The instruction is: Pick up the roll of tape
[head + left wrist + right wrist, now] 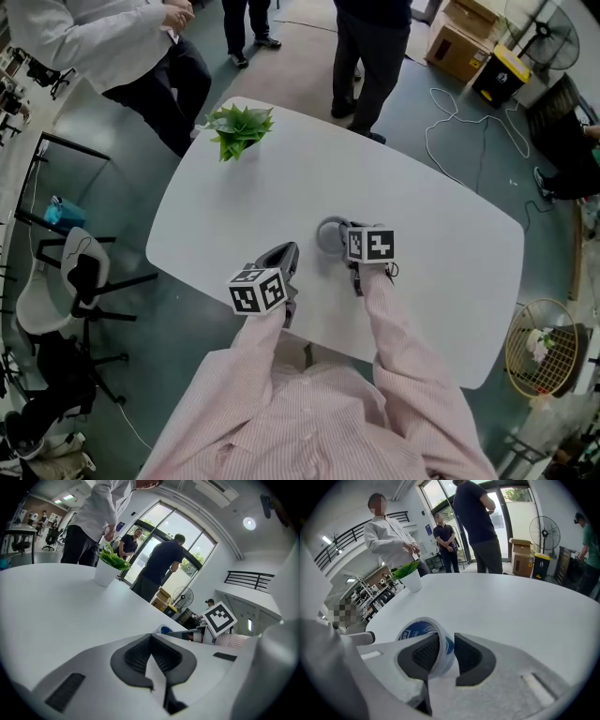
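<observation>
Your right gripper (446,651) is clamped on the roll of tape (415,631): one pad sits inside the core, the other is on the outer face, and the roll's wall is pinched between them. The roll sits right at the fingertips and bulges out to the core-pad side, resting on the white table (422,187). Your left gripper (151,660) has its jaws together with nothing in them, parked beside the right one and playing no part. On handling, I expect the roll to be light and rigid as a ring. The outer wrap looks glossy, so it will likely be slick against the pad. The wall seems thin, so a pinch near the rim could let the roll pivot and swing. Get the pads deeper down the wall if you can, and lift straight up with the wrist steady. It isn't fragile, so a firm squeeze should be fine. Several things can't be verified. In the head view the marker cube and the jaws cover the near half of the roll. No view shows the roll's underside, so you can't tell whether it's off the table yet. How hard the outer pad bears on the wall isn't readable. The blue label print is cut off by the inner pad. The remaining tape thickness is unclear.
</observation>
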